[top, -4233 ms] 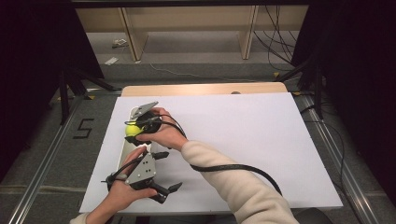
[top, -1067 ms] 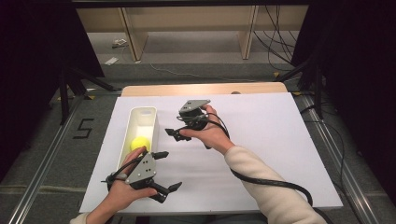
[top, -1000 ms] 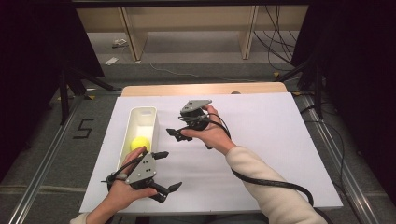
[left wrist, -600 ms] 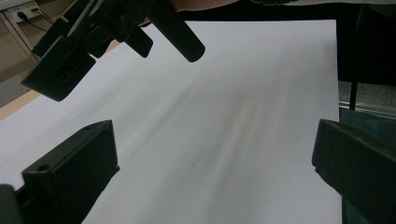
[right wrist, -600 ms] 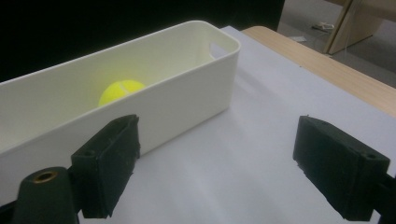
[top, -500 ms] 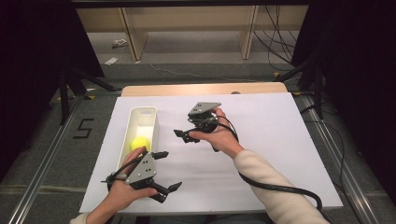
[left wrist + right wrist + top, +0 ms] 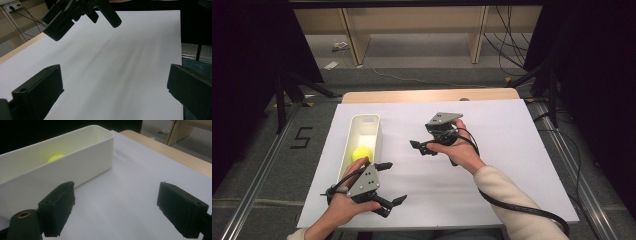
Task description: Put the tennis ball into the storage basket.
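Ball (image 7: 361, 153): rests in the bin (image 7: 371, 124), left on the table (image 7: 512, 130).
Right tool (image 7: 422, 147): released, empty, right of the bin.
Left tool (image 7: 388, 183): released, near edge.
Risk: either tool swinging left could nudge the bin.

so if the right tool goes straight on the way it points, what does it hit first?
Likely the white bin: the right tool is open and aimed at its long side wall, with bare white table between. The yellow ball sits inside, behind that wall. Depth is a guess.
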A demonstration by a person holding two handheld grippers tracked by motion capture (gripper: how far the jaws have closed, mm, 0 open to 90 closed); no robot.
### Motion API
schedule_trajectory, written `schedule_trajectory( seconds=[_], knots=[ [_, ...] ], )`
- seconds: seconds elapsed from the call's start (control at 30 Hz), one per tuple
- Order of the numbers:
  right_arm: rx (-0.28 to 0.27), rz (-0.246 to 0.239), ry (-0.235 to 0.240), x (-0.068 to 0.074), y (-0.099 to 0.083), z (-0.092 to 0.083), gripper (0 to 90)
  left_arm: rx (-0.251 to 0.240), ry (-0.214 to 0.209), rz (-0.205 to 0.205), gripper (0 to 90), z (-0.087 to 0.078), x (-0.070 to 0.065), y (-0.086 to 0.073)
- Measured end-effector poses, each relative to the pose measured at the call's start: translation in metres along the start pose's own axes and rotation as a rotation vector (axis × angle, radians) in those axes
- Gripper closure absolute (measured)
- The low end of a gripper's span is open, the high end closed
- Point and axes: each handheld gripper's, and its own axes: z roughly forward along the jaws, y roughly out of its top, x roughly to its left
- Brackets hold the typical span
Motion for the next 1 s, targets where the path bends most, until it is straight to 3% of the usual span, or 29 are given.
schedule_trajectory(
  seconds=[0.5,1.0],
  knots=[
    [-0.007,0.047,-0.043,-0.013,-0.025,-0.028,15.6,0.000,0.005,-0.001,0.0,0.000,0.000,0.000],
    [-0.022,0.062,-0.080,-0.020,-0.042,-0.055,15.6,0.002,0.007,-0.002,0.0,0.000,0.000,0.000]
  ],
)
